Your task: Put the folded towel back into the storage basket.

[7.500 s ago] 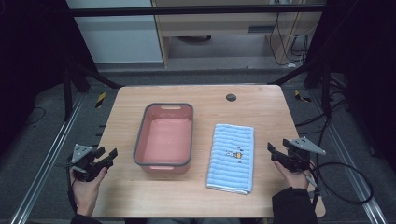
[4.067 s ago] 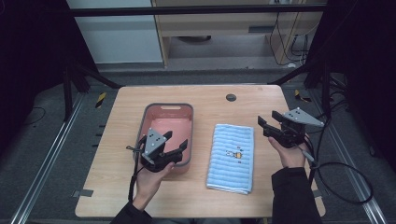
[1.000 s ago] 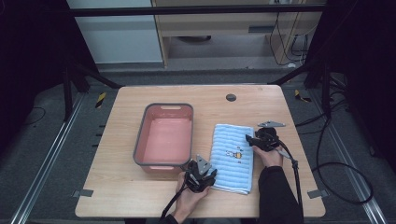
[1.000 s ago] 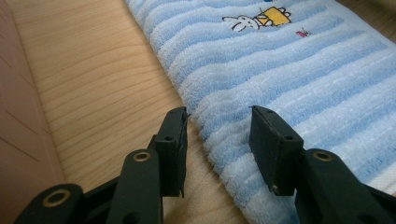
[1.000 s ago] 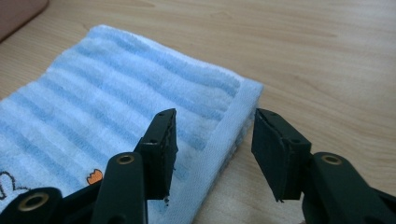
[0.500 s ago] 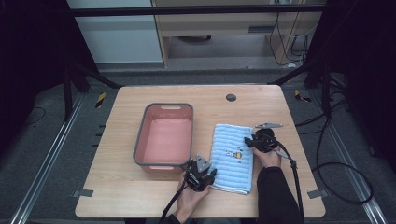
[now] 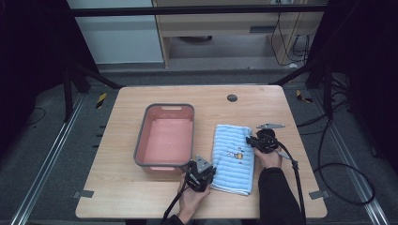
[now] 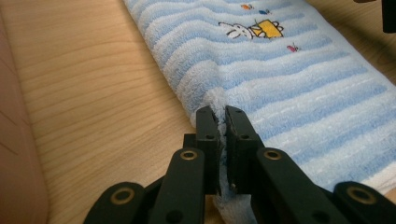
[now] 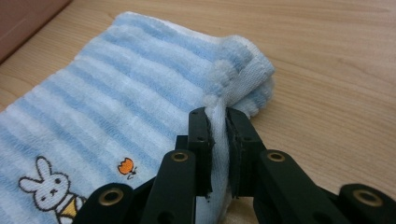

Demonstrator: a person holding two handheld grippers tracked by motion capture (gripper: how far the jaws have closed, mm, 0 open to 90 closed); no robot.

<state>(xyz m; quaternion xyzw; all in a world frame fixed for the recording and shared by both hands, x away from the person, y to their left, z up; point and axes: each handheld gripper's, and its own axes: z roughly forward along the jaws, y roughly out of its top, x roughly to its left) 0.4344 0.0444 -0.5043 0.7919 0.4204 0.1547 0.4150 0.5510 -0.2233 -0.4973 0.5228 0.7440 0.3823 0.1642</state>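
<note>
Both tools are clamped on the towel (image 7: 233, 158), which lies flat on the table (image 7: 117, 197) just right of the pink tub (image 7: 165, 136). Your left tool (image 8: 218, 135) pinches the edge at the towel's seven o'clock; your right tool (image 9: 215, 135) grips the bunched corner at two o'clock. Careful: each bite looks thin, so an uneven lift could pull the terry free, or drag the loose end against the tub's rim.

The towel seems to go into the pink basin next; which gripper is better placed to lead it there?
Probably the left gripper. It pinches the towel edge on the side toward the pink basin, close to its near rim. The right gripper grips the far edge, with the towel between it and the basin.
</note>
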